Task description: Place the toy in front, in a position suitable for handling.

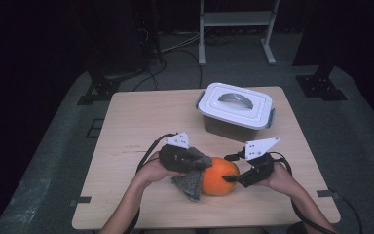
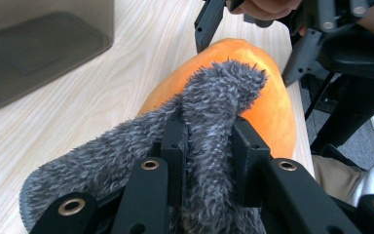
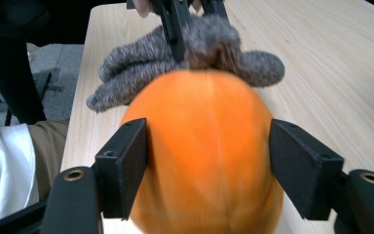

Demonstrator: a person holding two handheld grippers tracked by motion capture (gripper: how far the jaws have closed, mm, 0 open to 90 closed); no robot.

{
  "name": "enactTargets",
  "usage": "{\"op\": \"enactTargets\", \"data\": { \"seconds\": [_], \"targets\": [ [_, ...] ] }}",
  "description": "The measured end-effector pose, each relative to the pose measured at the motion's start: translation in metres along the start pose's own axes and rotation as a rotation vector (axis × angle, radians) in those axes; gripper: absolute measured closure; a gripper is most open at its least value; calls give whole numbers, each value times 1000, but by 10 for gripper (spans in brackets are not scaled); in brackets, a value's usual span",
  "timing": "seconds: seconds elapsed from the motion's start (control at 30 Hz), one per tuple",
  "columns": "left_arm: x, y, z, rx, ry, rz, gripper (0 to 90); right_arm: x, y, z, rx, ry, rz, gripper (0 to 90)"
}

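Papaya [image 1: 219, 176] at table's [image 1: 141, 122] 6 o'clock: smooth, rounded, likely slippery, bruisable; best gripped across its middle. Right gripper [image 3: 209, 165] jaws apart, straddling it. Left gripper [image 2: 208, 161] clamped on soft cloth [image 2: 209, 97] at papaya's 9 o'clock.

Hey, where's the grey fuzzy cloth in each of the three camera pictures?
High view: the grey cloth lies low and centre, pinched in the left gripper against the left side of the orange fruit.
Left gripper view: bottom centre, bunched between the black jaws and draped over the fruit.
Right gripper view: top centre, behind the fruit.
Shared landmark: the orange fruit.
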State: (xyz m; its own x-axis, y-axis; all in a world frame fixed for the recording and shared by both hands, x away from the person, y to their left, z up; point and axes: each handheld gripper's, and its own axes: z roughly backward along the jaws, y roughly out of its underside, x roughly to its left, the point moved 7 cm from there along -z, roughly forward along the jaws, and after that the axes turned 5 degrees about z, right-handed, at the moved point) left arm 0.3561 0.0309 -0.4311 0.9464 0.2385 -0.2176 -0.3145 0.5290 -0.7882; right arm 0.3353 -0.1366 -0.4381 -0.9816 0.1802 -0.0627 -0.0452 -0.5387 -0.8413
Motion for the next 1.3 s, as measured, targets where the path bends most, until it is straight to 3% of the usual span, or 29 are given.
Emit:
{"op": "enactTargets", "data": {
  "seconds": [0.13,0.3,0.53,0.7,0.8,0.9,0.97,1.1,1.3],
  "targets": [
    [-1,1,0,8,-1,-3,708,2,-7,-7,3,-3,7,297],
    [3,9,4,5,-5,15,708,-2,1,-11,-11,-25,-6,366],
    [8,21,4,3,-4,32,702,-2,12,-6,-33,-36,-6,378],
    [5,16,4,-9,8,26,711,-3,17,-2,-29,-38,0,411],
    [-1,6,1,-31,39,6,712,-4,20,-1,-34,-39,15,426],
    [-5,1,-3,-26,45,-16,711,-6,24,2,-40,-39,16,435],
    [-5,0,-5,-34,47,-9,710,-8,29,5,-46,-36,13,437],
    [-6,-1,-10,-25,26,-11,708,-11,34,10,-60,-28,-38,400],
    [-6,-4,-12,-2,17,-17,708,-6,16,9,-26,-18,-67,266]
  ]
}}
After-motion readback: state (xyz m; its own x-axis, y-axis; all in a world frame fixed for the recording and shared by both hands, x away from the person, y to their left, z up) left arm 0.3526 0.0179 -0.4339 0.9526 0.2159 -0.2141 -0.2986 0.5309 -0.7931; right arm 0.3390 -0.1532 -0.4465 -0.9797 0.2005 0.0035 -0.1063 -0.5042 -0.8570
